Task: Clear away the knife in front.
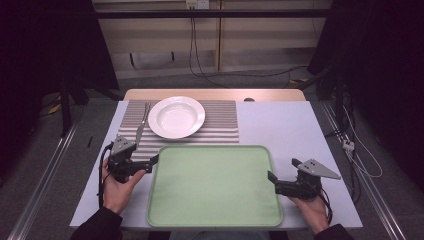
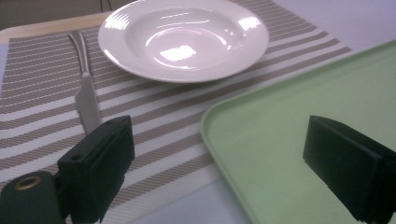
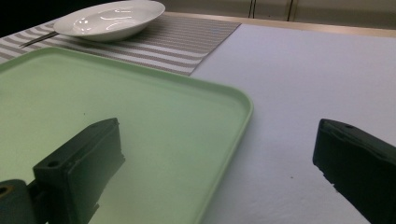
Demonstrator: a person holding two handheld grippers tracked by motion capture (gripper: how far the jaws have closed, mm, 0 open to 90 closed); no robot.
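Tray (image 1: 215, 187) lies between both released tongs, left (image 1: 141, 163) and right (image 1: 281, 168); left gripper view reveals the fork (image 2: 86, 91).

A lab-like recording space is suggested: a white table (image 1: 280, 125) is flanked by dark curtains (image 1: 45, 45), floor rails (image 1: 45, 175) and loose cables (image 1: 200, 65) under a wall socket (image 1: 196, 4).

Tray (image 1: 215, 187) set near on table (image 1: 280, 125), placemat (image 1: 220, 122) just behind it, far-left. Plate (image 1: 176, 116) sat on placemat, fork (image 1: 142, 123) laid just left of plate.
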